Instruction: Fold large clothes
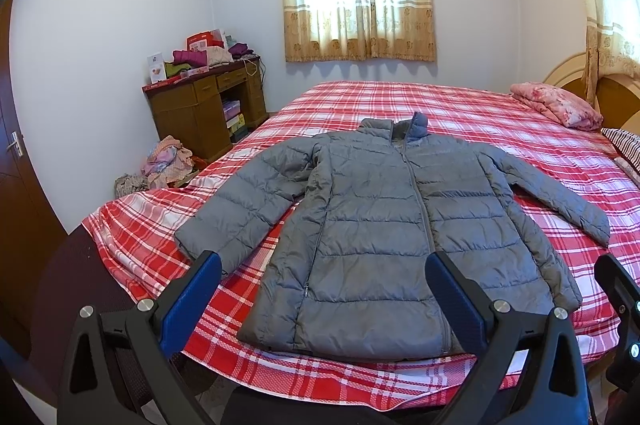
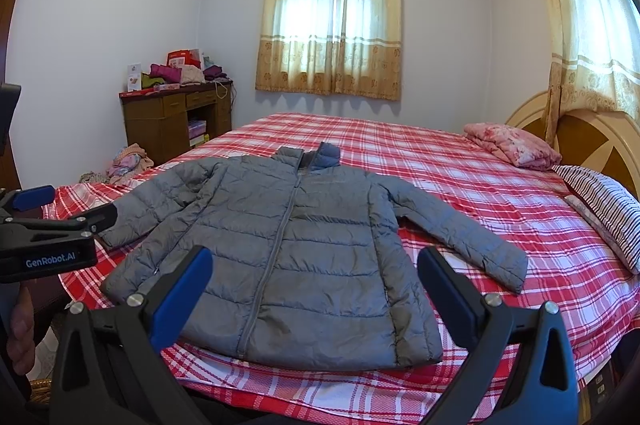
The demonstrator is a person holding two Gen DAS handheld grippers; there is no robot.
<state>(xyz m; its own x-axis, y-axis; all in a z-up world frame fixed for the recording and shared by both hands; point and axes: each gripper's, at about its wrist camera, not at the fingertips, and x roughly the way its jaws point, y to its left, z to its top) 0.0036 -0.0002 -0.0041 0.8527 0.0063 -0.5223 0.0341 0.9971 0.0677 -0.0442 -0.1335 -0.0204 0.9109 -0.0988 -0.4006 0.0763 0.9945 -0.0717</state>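
A grey quilted puffer jacket point(image 1: 384, 225) lies flat, front up and zipped, on the red plaid bed point(image 1: 460, 105), collar toward the far side and both sleeves spread outward. It also shows in the right wrist view point(image 2: 288, 257). My left gripper point(image 1: 322, 289) is open and empty, held above the jacket's near hem. My right gripper point(image 2: 314, 285) is open and empty, also above the near hem. The left gripper's body point(image 2: 48, 237) shows at the left edge of the right wrist view.
A folded pink floral quilt point(image 2: 512, 143) and a striped pillow point(image 2: 604, 209) lie near the headboard point(image 2: 580, 133) on the right. A wooden desk point(image 1: 204, 105) piled with clothes stands at the far left wall, with a clothes heap point(image 1: 164, 161) on the floor.
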